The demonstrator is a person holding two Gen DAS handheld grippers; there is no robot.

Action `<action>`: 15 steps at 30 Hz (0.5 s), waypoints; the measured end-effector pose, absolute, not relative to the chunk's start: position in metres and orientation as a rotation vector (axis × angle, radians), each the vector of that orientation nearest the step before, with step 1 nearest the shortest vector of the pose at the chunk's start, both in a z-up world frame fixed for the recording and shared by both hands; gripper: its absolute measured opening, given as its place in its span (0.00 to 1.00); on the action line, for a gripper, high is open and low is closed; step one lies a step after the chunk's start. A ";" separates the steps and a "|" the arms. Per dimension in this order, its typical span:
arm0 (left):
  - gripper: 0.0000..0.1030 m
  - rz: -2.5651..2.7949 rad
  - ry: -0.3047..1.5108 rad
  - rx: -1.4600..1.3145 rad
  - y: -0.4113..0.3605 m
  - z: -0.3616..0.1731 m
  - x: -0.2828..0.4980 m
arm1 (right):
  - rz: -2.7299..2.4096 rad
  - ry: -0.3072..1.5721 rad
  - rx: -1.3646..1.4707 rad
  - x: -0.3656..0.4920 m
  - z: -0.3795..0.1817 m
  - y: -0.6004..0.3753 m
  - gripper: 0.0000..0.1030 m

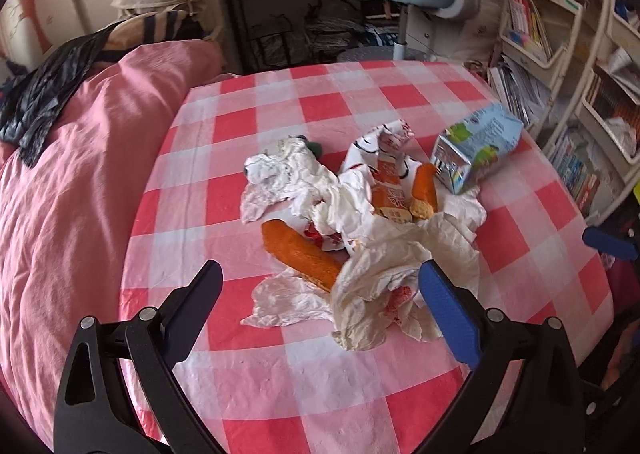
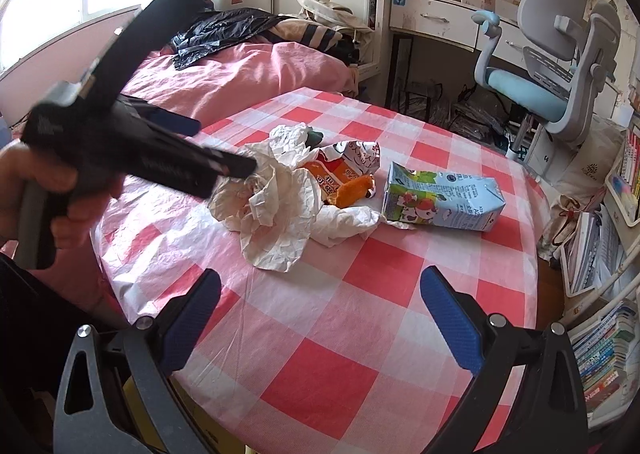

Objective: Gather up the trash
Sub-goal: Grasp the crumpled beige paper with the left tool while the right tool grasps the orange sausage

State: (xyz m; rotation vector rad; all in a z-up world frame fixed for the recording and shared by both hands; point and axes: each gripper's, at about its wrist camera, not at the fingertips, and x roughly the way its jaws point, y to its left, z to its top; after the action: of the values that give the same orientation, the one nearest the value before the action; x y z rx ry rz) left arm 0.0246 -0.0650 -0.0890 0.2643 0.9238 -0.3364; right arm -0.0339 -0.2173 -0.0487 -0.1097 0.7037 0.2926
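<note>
Nothing collected yet: crumpled wrappers [image 1: 384,262], bread stick [image 1: 298,250] and milk carton [image 1: 476,147] lie ahead of both grippers' released, empty jaws.

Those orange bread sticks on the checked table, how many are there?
2 in view. A long bread stick lies near the left gripper, partly under crumpled white paper. A shorter one lies beside the milk carton. Paper may hide more.
</note>
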 end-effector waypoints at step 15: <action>0.19 -0.570 0.910 -0.023 -0.024 -0.037 0.027 | 0.303 0.731 -0.094 -0.024 -0.052 -0.219 0.93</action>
State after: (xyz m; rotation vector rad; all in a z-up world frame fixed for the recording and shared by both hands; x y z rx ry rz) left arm 0.0266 -0.0242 -0.0365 -0.0234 0.9100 -0.5698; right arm -0.0240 -0.2192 -0.0522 -0.0937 0.7314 0.3027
